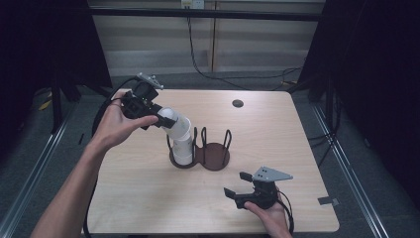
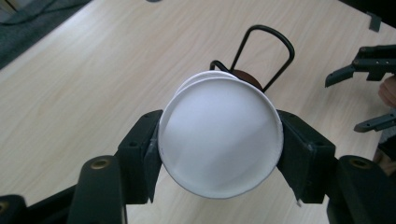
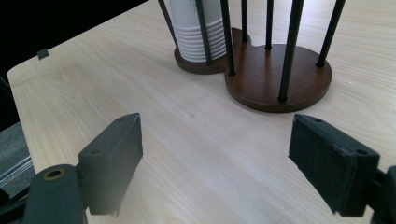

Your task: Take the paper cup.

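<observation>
My left gripper (image 2: 219, 154) is clamped across the rim of the top white paper cup (image 2: 220, 135), one finger on each side of its mouth, and the cup leans away from me toward the left and up, its long axis tilted rather than upright. Below it runs the stack of white paper cups (image 1: 182, 144), which sits in the left ring of the dark wooden two-ring holder with black wire hoops (image 1: 214, 157) at the middle of the pale wooden desk (image 1: 277, 129). The gripped cup looks partly nested in the stack beneath, so I judge the pull has to follow that tilted axis, up and out past the hoops.

My right gripper (image 1: 236, 184) rests low at the near right edge of the desk, well apart from the holder. Its fingers (image 3: 112, 158) are spread wide and hold nothing. From there the holder's empty right ring (image 3: 280, 74) lies straight ahead, nearer to this hand than the stack is.
</observation>
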{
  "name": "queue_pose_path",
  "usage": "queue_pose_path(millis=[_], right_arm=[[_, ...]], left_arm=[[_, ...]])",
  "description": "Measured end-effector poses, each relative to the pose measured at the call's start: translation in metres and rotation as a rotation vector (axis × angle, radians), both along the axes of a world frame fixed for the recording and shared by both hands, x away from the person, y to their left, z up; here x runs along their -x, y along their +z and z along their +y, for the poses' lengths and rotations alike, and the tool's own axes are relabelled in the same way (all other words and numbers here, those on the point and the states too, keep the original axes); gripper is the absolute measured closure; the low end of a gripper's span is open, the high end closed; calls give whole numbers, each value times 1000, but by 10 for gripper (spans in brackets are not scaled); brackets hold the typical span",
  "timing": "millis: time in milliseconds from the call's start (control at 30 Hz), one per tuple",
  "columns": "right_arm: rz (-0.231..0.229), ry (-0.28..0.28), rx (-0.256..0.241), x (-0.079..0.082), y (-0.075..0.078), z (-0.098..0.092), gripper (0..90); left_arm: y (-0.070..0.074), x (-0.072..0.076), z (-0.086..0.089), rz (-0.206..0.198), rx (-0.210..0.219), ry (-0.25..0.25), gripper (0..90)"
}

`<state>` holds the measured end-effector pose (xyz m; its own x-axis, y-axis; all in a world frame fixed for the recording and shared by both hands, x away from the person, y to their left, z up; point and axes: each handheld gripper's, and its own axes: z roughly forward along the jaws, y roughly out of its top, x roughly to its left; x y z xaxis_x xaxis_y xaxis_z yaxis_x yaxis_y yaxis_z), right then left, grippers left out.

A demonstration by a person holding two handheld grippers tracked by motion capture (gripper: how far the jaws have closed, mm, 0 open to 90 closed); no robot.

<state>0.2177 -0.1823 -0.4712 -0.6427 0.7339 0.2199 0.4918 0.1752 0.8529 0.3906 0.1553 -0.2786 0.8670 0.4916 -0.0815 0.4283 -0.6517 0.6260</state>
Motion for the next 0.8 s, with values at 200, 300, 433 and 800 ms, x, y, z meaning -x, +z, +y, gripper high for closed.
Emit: queue_pose_path(millis=[200,300,433,800], right_arm=[[1,-3,-2,0,0,0,172],[1,-2,0,0,0,1,172],[2,-3,0,-1,-1,0,172],[3,-5,-5,-2,-1,0,171]], left_arm=[[-1,7,8,-6,45,18,376],[-3,10,12,-18,52,10,376],[-3,19,18,-53,94,17,376],[-14,38,20,-83,152,-11,376]])
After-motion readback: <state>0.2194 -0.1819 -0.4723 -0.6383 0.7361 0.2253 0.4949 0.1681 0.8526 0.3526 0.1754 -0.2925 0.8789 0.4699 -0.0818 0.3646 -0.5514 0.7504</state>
